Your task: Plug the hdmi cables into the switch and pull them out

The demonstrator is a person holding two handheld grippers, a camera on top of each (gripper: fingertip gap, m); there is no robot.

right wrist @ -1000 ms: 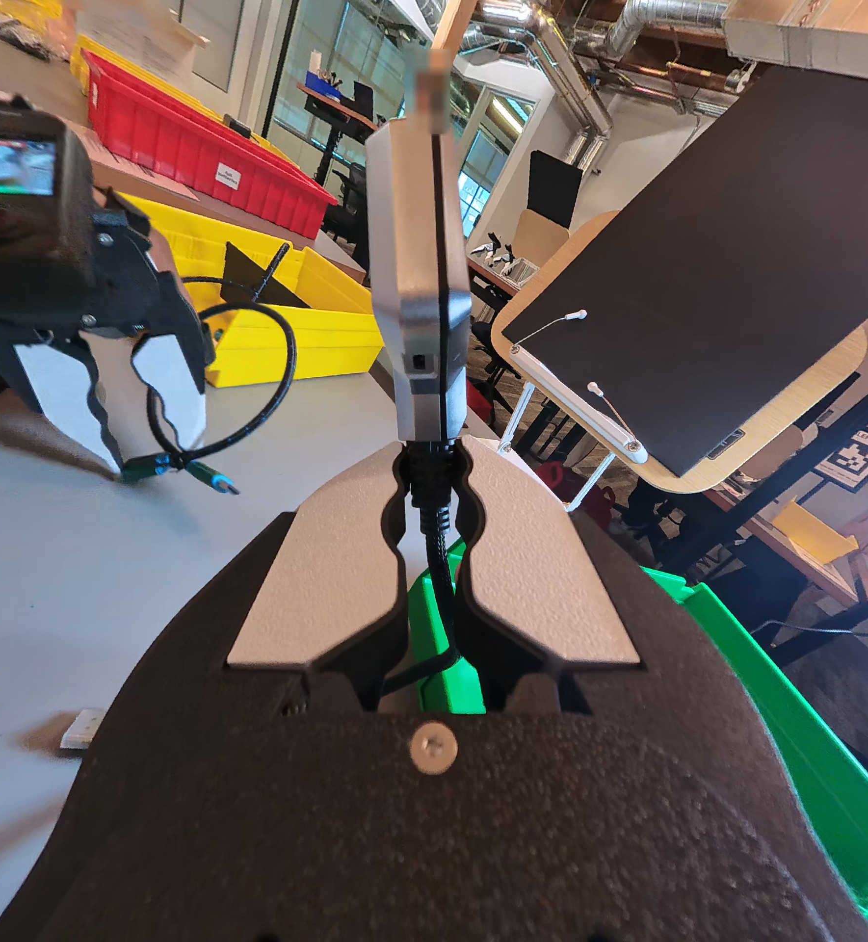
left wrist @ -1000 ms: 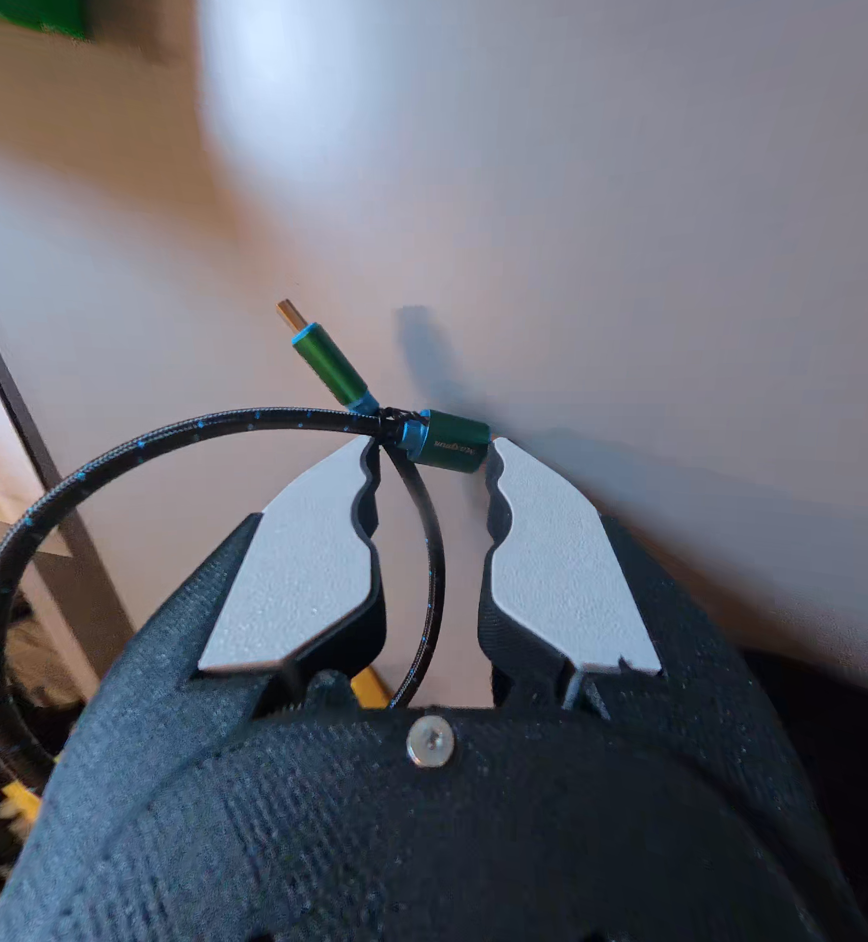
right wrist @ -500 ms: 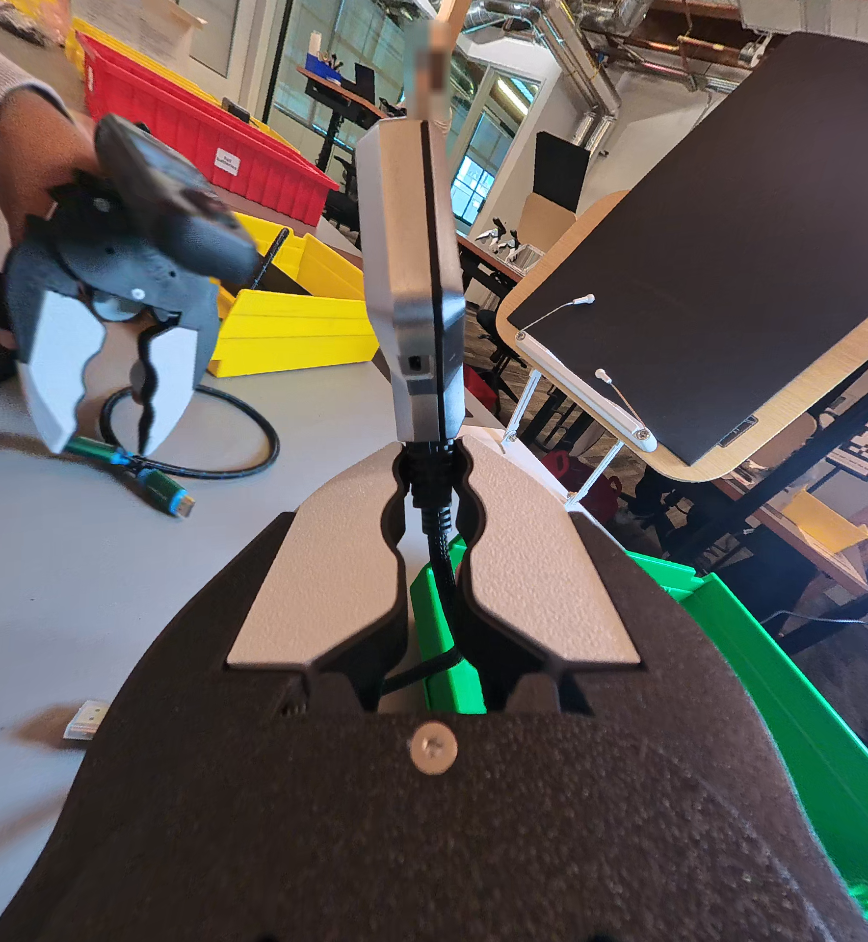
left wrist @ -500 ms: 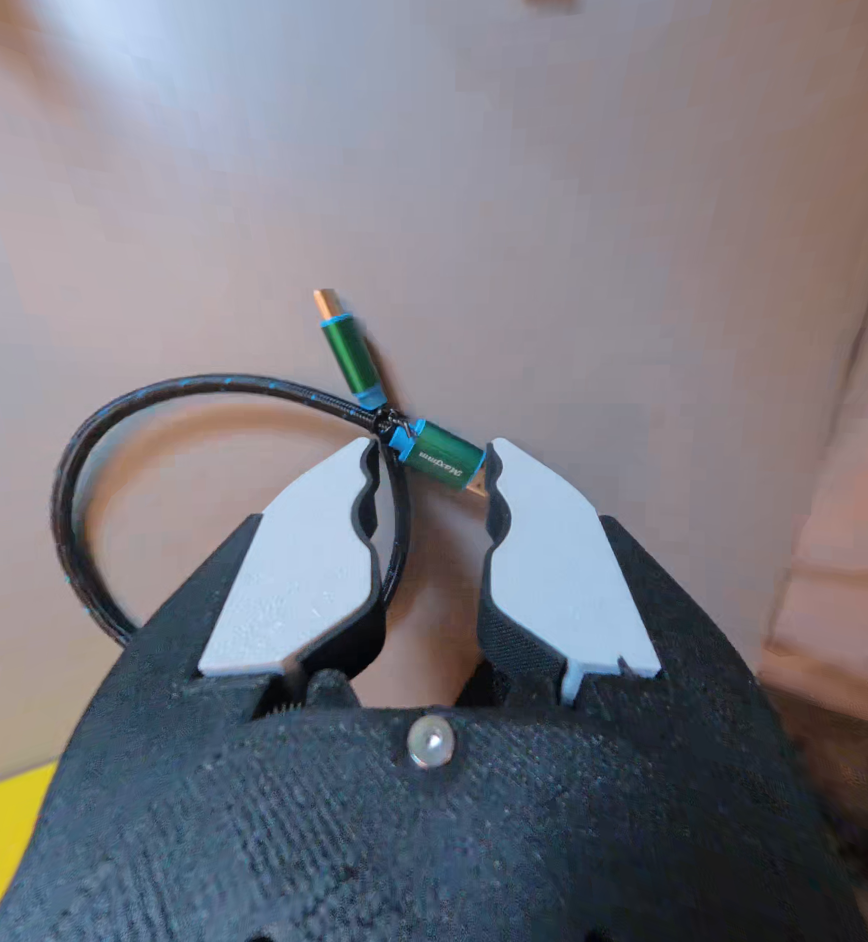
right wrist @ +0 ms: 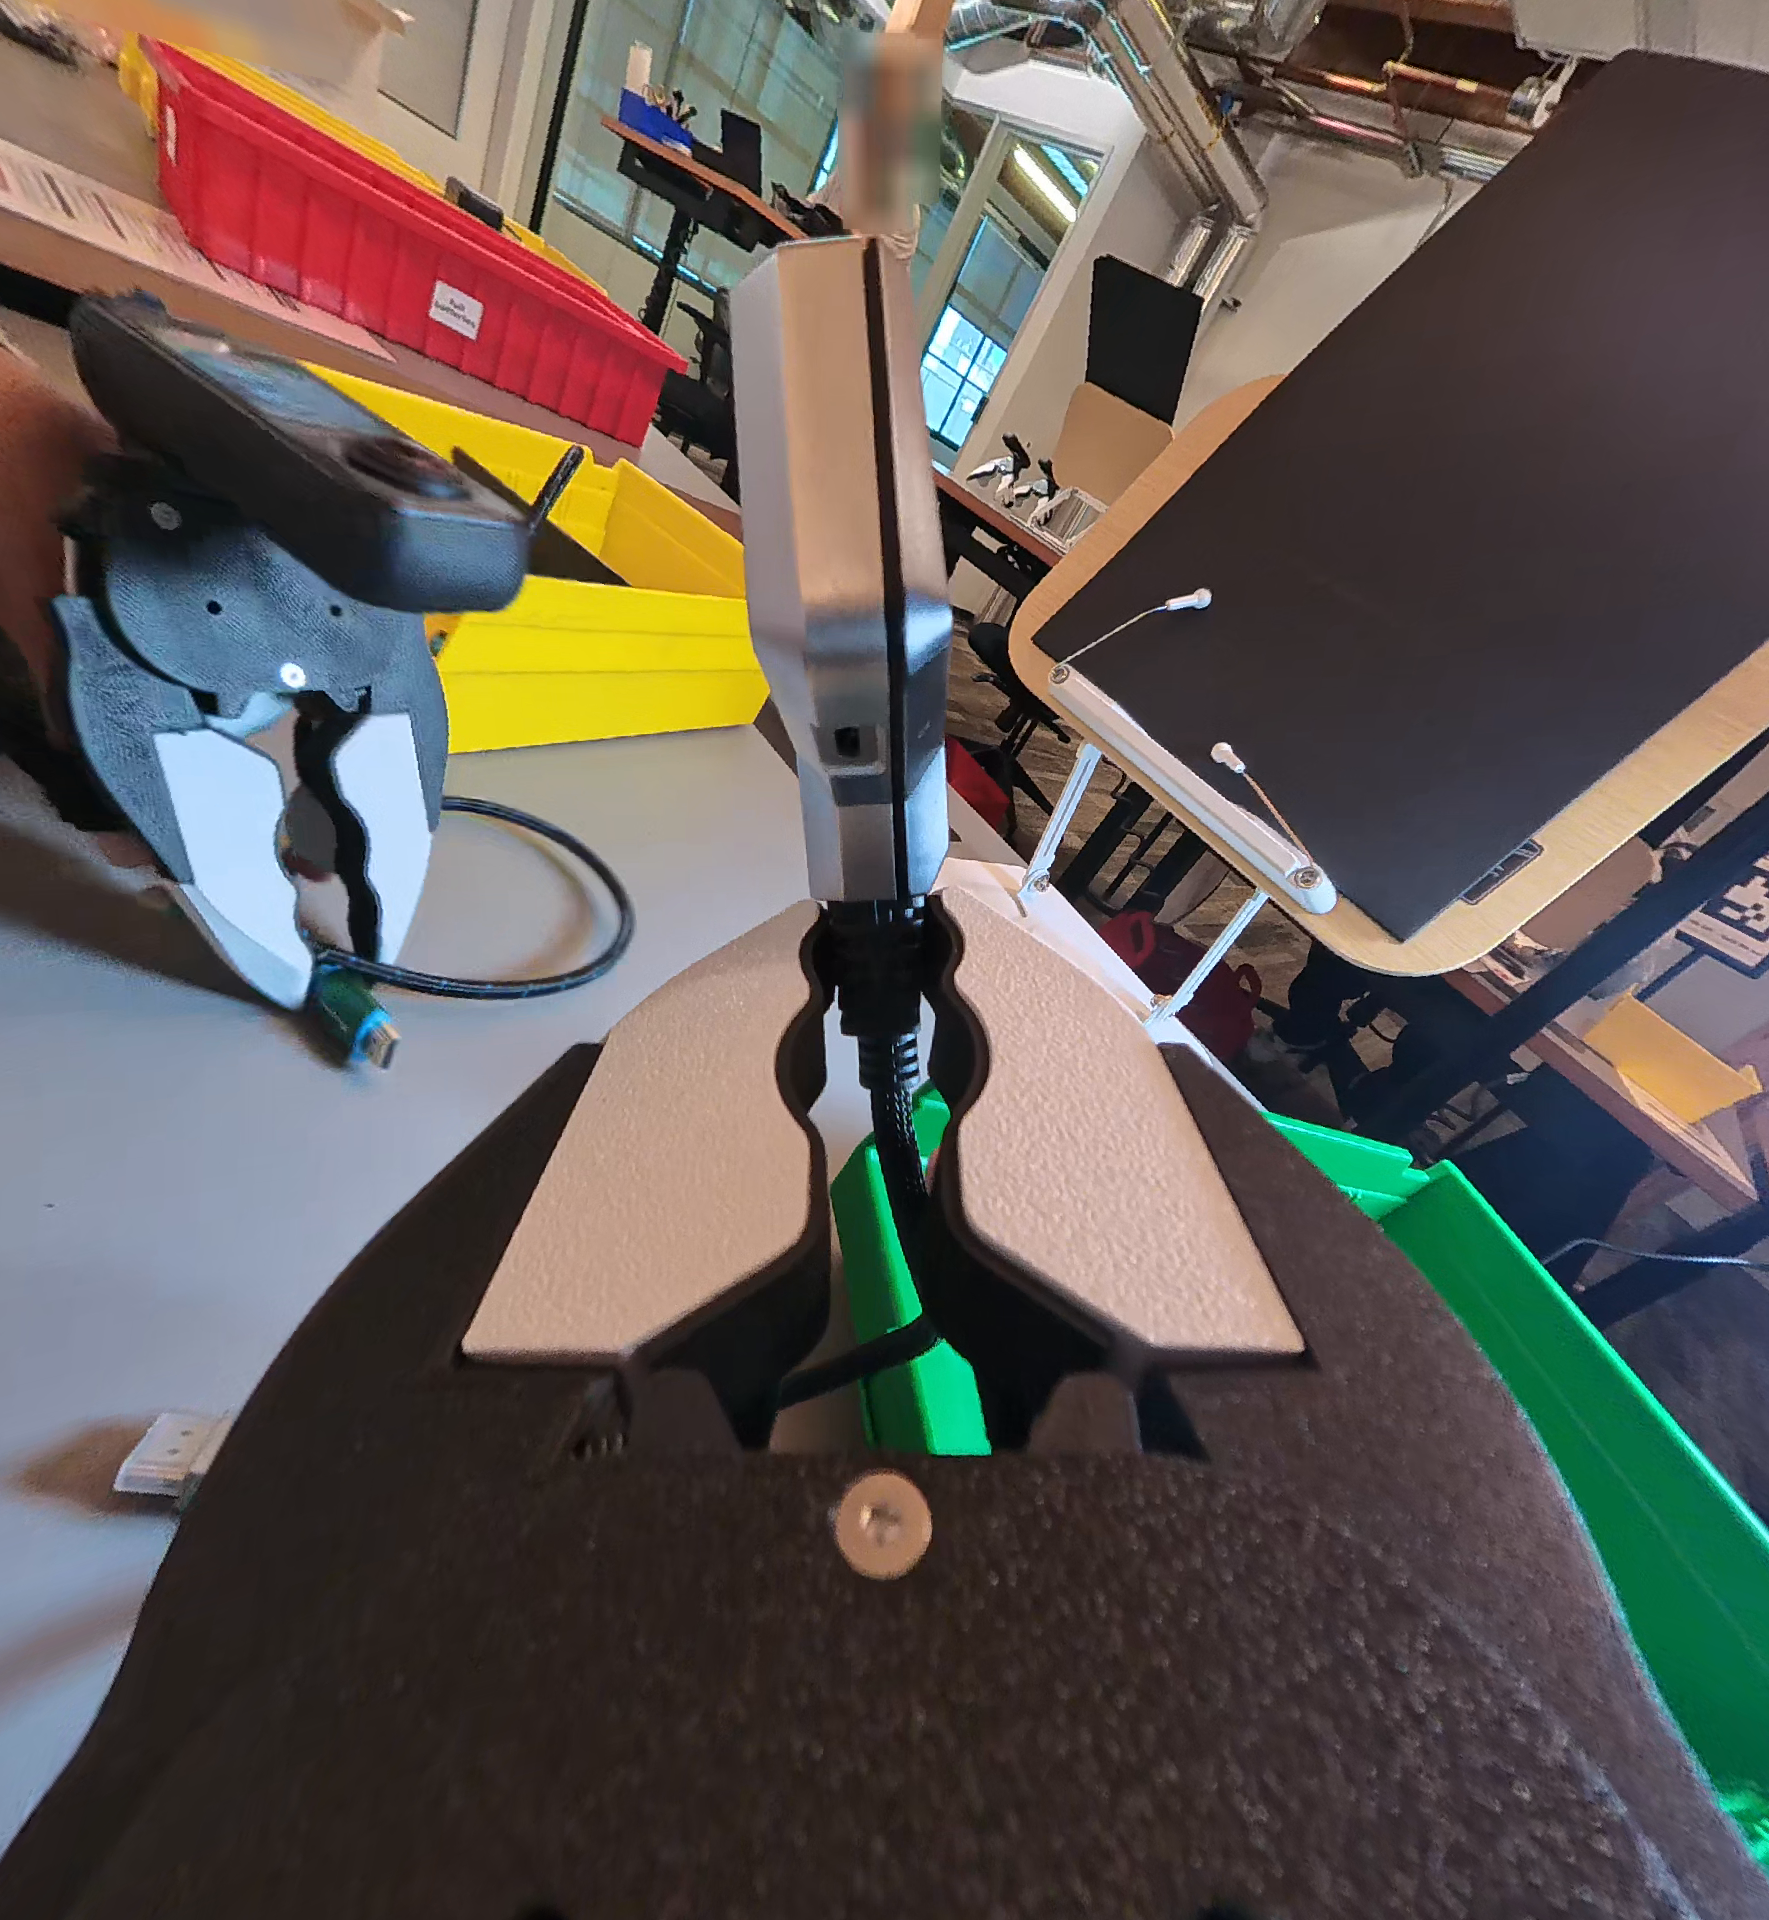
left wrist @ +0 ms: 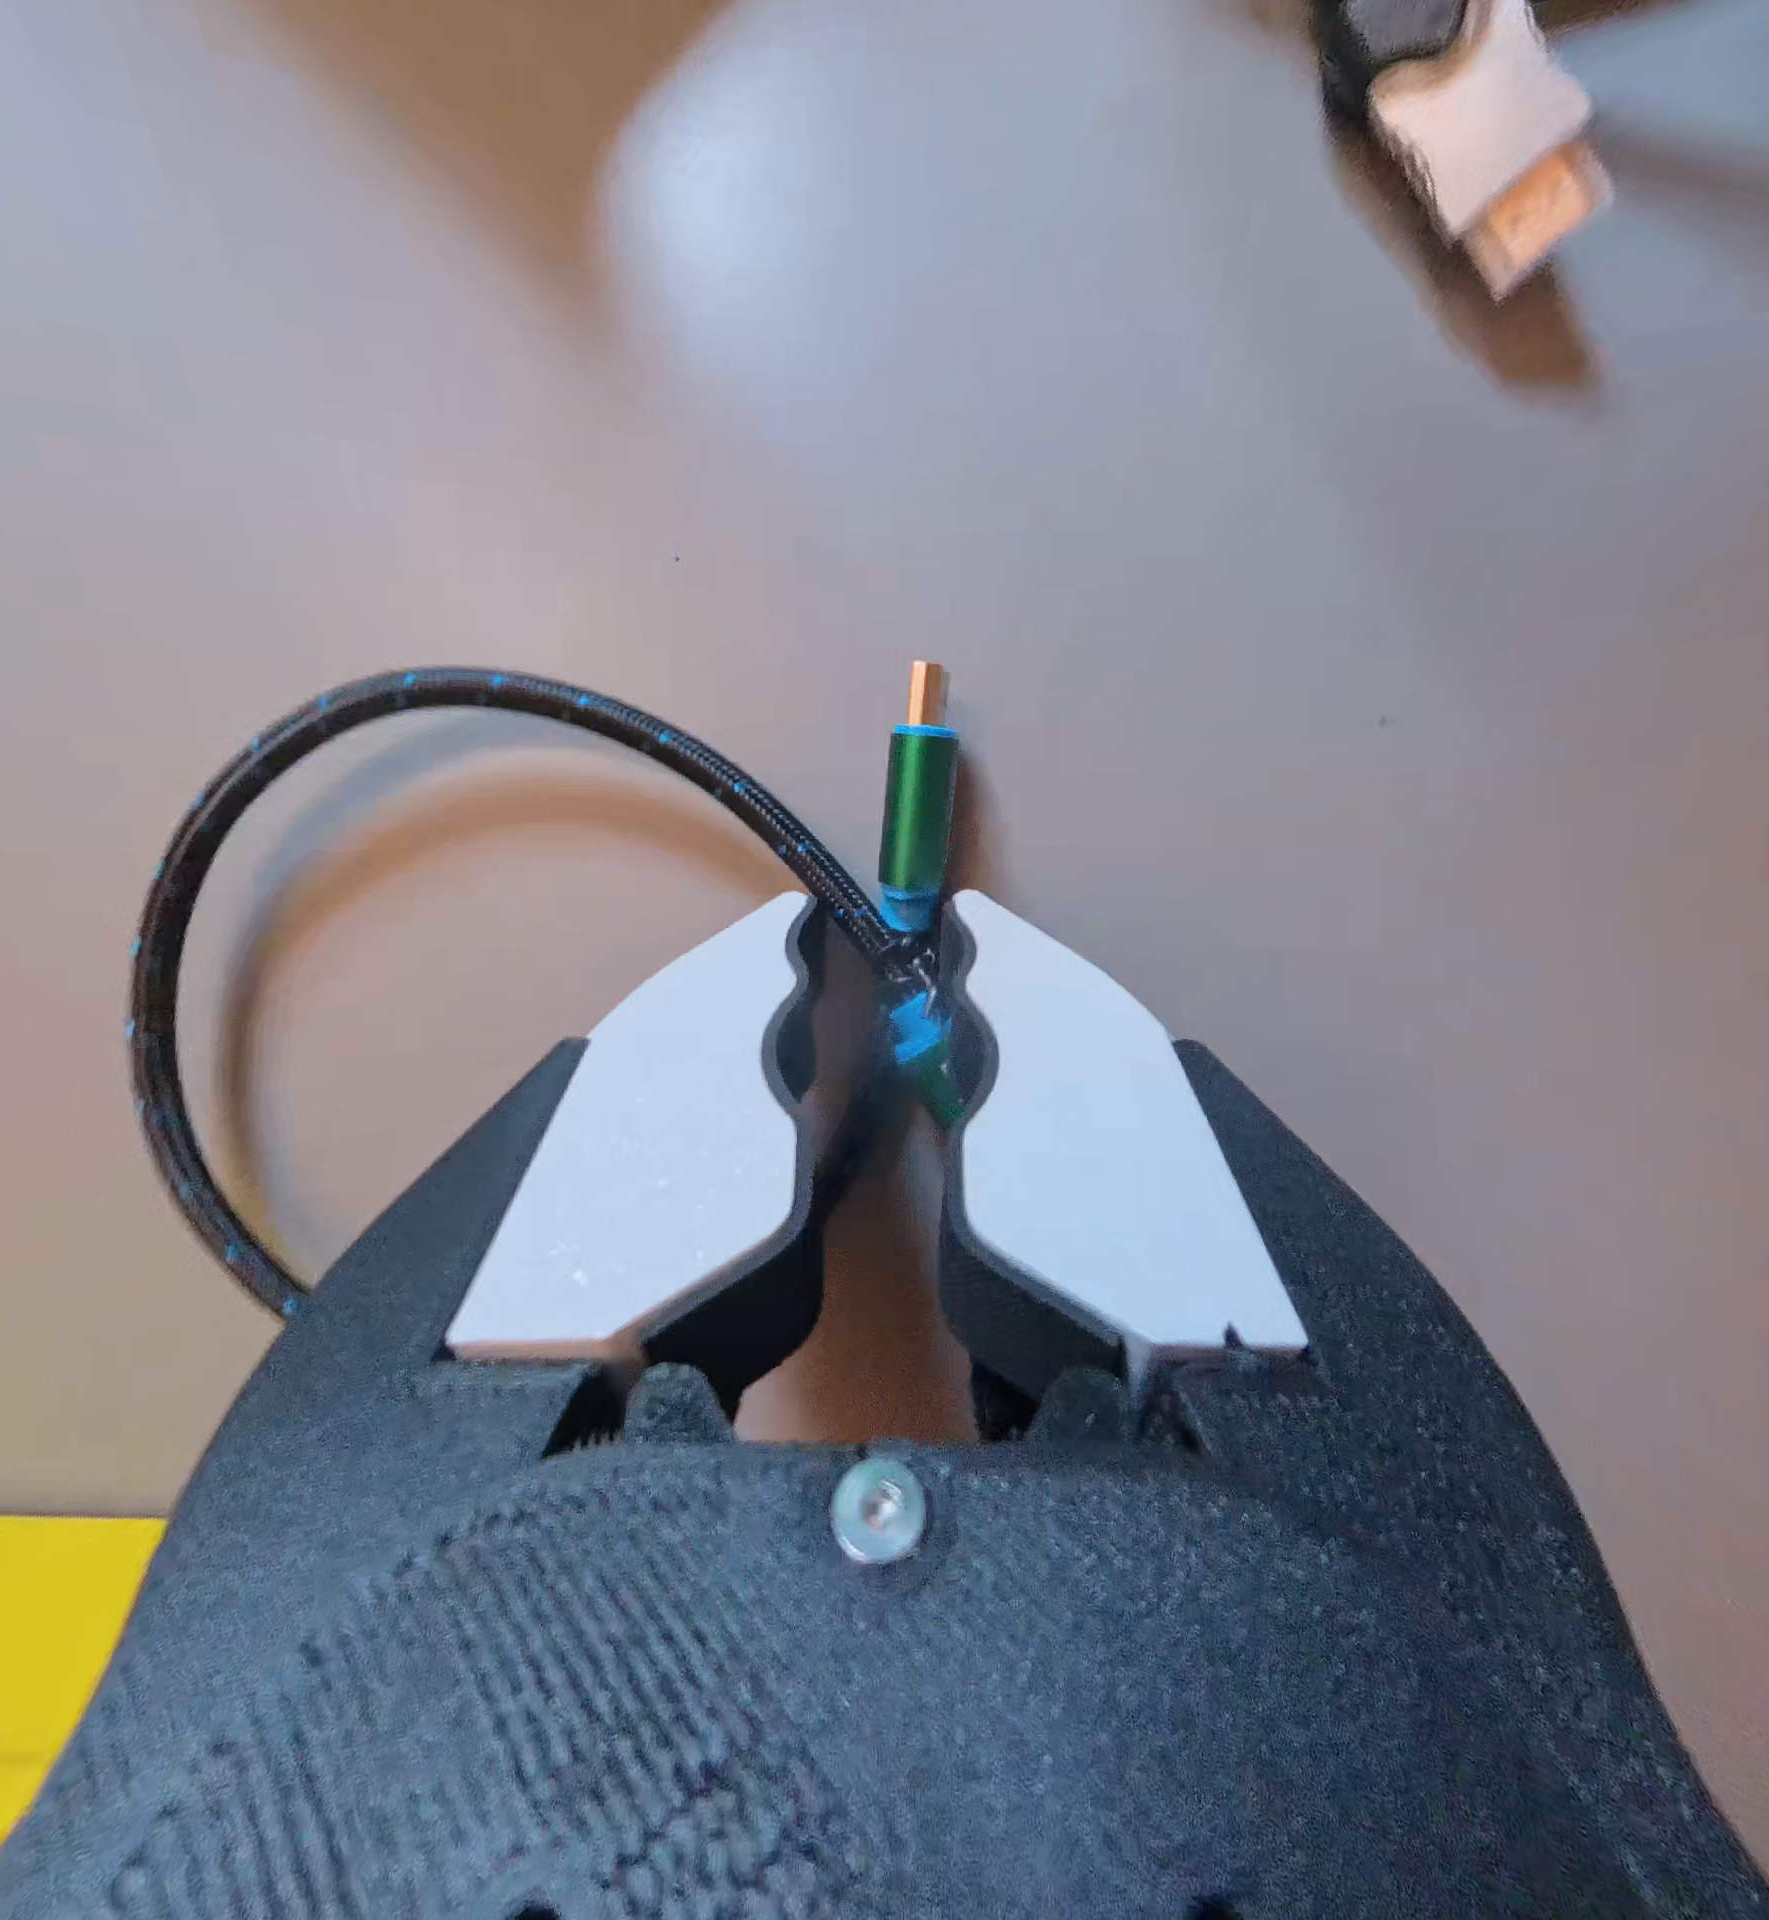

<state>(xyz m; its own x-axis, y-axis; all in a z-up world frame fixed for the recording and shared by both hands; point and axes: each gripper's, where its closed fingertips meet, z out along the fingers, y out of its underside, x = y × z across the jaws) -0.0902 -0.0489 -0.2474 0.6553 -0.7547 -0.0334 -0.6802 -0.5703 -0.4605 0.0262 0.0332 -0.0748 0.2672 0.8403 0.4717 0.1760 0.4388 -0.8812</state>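
Note:
My left gripper point(left wrist: 885, 914) is shut on a black braided HDMI cable point(left wrist: 236, 831) where its two ends are tied together. One green plug point(left wrist: 916, 810) with a copper tip sticks out forward past the fingertips. The other green plug point(left wrist: 927, 1070) lies between the fingers. The right wrist view shows this gripper point(right wrist: 340, 935) low over the grey table point(right wrist: 132, 1143) with a green plug point(right wrist: 350, 1013) at its tips. My right gripper point(right wrist: 875, 925) is shut on the black cable collar point(right wrist: 875, 966) of the grey switch point(right wrist: 838, 571) and holds it upright.
A pale HDMI plug point(left wrist: 1472, 135) lies at the far right of the left wrist view. A small white plug point(right wrist: 168, 1449) lies on the table near my right gripper. A yellow bin point(right wrist: 599, 665), a red bin point(right wrist: 392, 260), a green bin point(right wrist: 1586, 1403) and a tilted dark board point(right wrist: 1482, 468) surround the table. There is about 20 cm between the tips of the two grippers.
My left gripper's fingers have come together on the tied ends of the green-plugged cable, and one plug now points straight ahead. My right gripper still holds the switch upright.

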